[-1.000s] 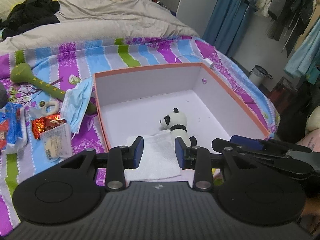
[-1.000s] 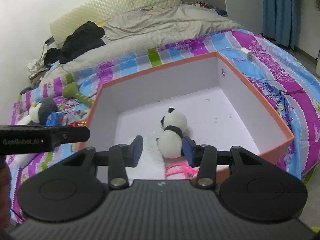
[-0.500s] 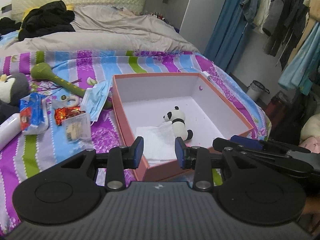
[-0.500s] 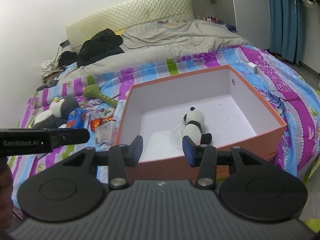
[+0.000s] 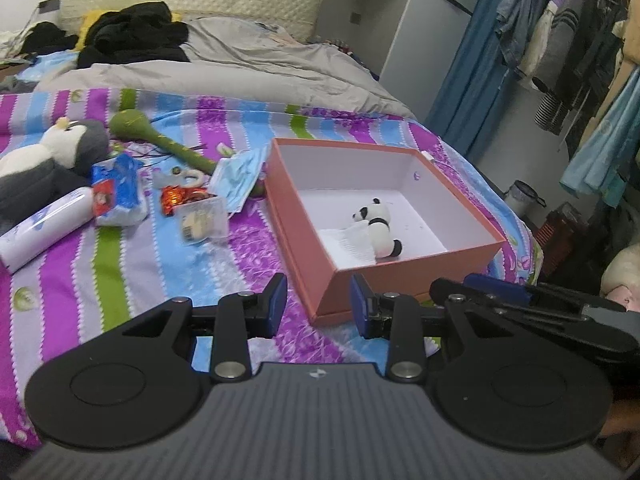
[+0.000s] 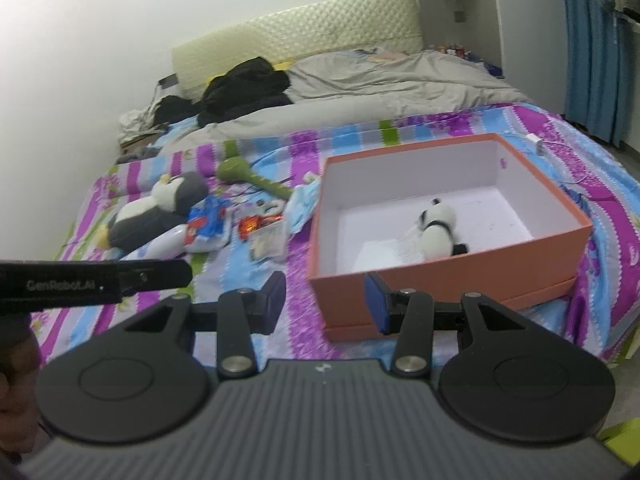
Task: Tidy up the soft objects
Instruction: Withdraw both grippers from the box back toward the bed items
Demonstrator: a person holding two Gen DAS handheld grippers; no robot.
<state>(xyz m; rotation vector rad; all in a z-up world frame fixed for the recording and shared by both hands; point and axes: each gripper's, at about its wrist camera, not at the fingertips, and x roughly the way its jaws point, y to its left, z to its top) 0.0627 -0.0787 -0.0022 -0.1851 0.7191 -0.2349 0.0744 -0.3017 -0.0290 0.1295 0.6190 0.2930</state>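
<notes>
A home bedroom: bed [image 5: 120,264] with padded headboard [image 6: 296,36], rumpled grey duvet [image 5: 240,68], clothes hanging on a rail [image 5: 560,28], blue curtain [image 6: 596,52].

Both wrist views are evenly and rather dimly lit by soft indoor light, seemingly from overhead, though no lamp is in view. Colours look washed and slightly grainy. The white inside of the orange cardboard box [image 5: 404,184] is the brightest patch, without hard glare; its near wall casts a faint shadow on the floor inside. Fisheye bending curves the pale quilted headboard [image 6: 296,36] and the blue curtain [image 5: 464,60] near the edges. The right view is softer, with the grey and white plush penguin [image 6: 160,212] smeared.
</notes>
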